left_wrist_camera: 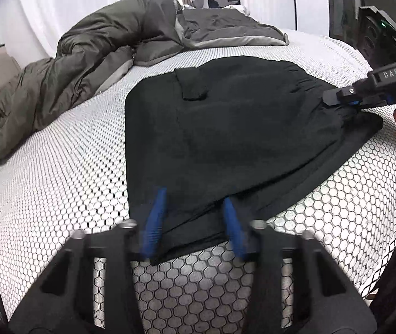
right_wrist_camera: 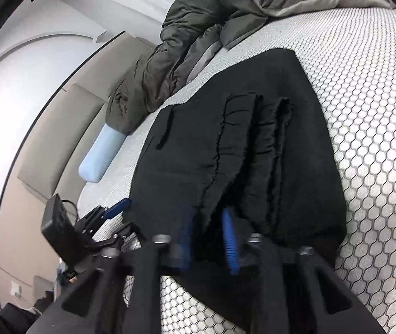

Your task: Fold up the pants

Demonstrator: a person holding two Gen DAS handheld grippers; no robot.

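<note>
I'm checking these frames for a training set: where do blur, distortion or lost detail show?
Left wrist view: fisheye bends the honeycomb-patterned mattress cover; left gripper's blue fingers smear with motion; black pants lose fold detail. Right wrist view: right gripper is blurred, white wall glares, dark vignette fills corners.

Both grippers are matte black plastic: the left gripper (left_wrist_camera: 195, 194) has blue ribbed fingers (left_wrist_camera: 156, 217) and silver screw heads; the right gripper (left_wrist_camera: 345, 100) bears raised "DAS" lettering and a green light.
</note>
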